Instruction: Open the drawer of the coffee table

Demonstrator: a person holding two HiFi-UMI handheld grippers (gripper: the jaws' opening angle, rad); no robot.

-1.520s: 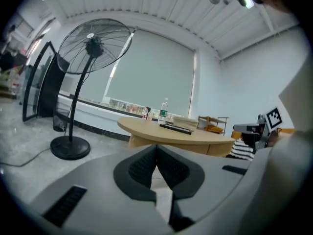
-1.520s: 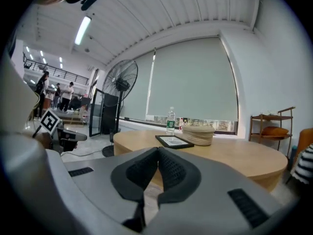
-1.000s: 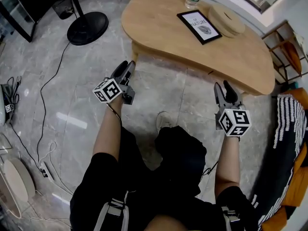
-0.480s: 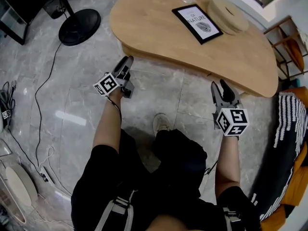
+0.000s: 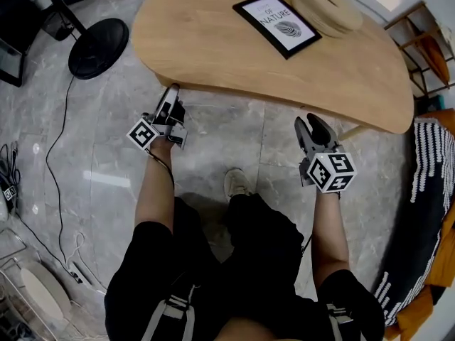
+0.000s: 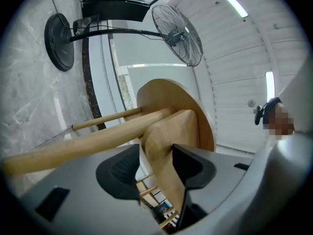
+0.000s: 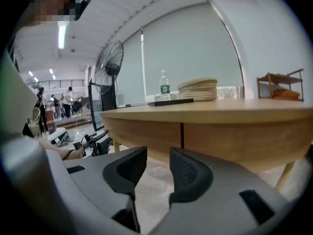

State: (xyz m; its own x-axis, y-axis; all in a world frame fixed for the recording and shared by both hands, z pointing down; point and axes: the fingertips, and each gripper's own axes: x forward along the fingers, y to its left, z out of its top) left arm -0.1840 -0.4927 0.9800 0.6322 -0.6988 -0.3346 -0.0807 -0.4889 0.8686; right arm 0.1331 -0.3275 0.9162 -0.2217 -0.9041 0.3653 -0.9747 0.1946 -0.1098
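Since a second ago both tongs have sunk and drawn up to the near edge of the coffee table [image 5: 213,48], the left tongs [image 5: 173,94] rolling onto their side. The left tongs stand open, and the table's pale wooden leg block [image 6: 171,131] shows in the gap between the pads; I cannot tell whether it touches either pad. A slanted round leg [image 6: 88,138] runs past them. The right tongs [image 5: 308,123] have just eased their jaws a little closer, yet they stand wide apart with nothing between them. Their cube [image 5: 328,171] bears black-and-white square markers. Just ahead of the right tongs runs the apron [image 7: 234,141], plain light wood cut by one dark vertical seam [image 7: 182,135]. That seam is the only visible sign of the drawer, which lies shut and flush; which side of the seam it takes I cannot tell. Farther off, on the rounded top beyond both tongs, lies a black-framed print [image 5: 276,23] reading "OF NATURE" over a swirled, fingerprint-like figure. Past it are a stack of round wooden discs [image 5: 328,6] and a clear bottle [image 7: 165,89] whose green label is too small to read. Beyond the left tongs stands a black pedestal fan [image 6: 177,31].
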